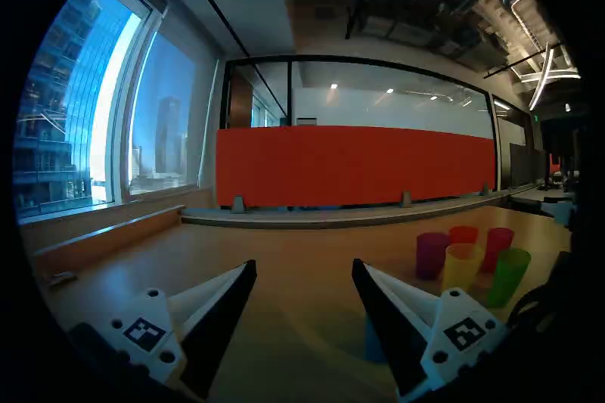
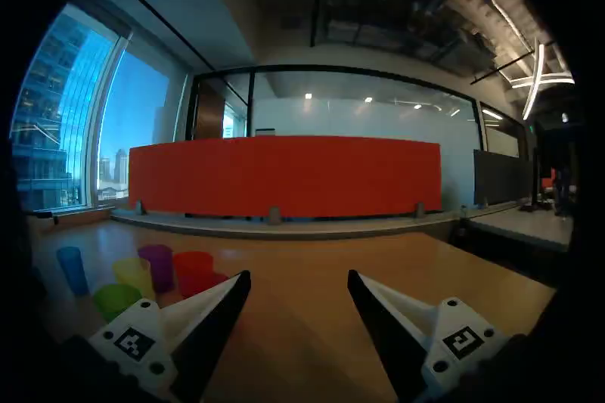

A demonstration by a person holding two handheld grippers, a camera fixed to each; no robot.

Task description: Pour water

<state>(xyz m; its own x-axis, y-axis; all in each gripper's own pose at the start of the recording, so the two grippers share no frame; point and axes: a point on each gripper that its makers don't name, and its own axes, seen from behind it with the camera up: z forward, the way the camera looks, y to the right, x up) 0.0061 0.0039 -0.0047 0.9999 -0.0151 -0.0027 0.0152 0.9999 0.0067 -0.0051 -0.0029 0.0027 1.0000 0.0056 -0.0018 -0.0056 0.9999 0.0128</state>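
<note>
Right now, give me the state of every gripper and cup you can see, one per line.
Left gripper, open, fingers holding nothing.
Right gripper, open, fingers holding nothing.
Blue cup, upright, apart from the others.
Purple cup, upright, clustered.
Yellow cup, upright, clustered.
Green cup, upright, clustered.
Red cups, upright, clustered.
Contents of all cups, cannot tell.

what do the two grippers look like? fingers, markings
The left gripper and right gripper look alike: two wedge-shaped fingers tapering to points, with white outer shells and black inner faces. Each white finger base carries a square black-and-white fiducial marker with small dark screw holes around it.
</note>
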